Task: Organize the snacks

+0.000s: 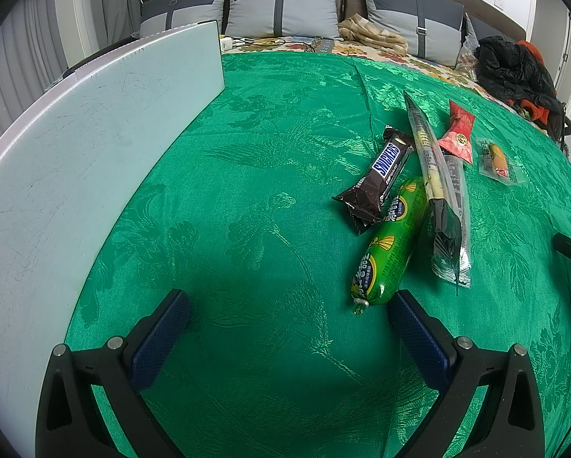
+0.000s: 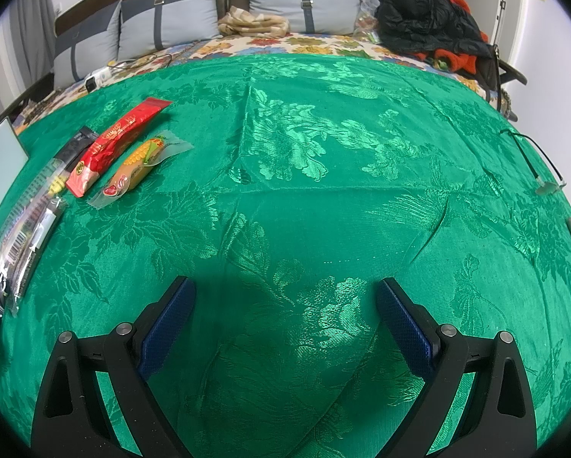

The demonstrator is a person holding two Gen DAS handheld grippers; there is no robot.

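Hovering left gripper [image 1: 289,309]: jaws spread wide with nothing between them, low over the green cloth [image 1: 247,229]; its right blue pad sits just beside the tied end of the green sausage.
Right gripper [image 2: 285,297]: jaws likewise spread wide and holding nothing, over a bare stretch of the cloth, well apart from the snacks at its left.
Green sausage [image 1: 388,240]: nearest snack, lying lengthwise away from the left gripper, its far end running under the Snickers wrapper's edge and touching the long packet.
Snickers bar [image 1: 377,179]: dark brown wrapper, angled across the sausage's far end, just left of the long packet.
Long clear packet [image 1: 441,191]: black and transparent, the longest item, stretching from beside the sausage to past the Snickers bar; also seen at the left edge of the right wrist view.
Red packet [image 1: 459,133]: lying against the far part of the long packet, on its right.
Corn sausage [image 2: 140,168]: small clear wrapper with a corn picture, just right of the red packet, not touching it.
White board [image 1: 75,152]: flat pale panel on the cloth's left side, well apart from the snacks.
Grey cushions [image 1: 281,7]: lined up along the headboard at the back.
Black and orange clothing [image 2: 430,26]: heaped at the far right.
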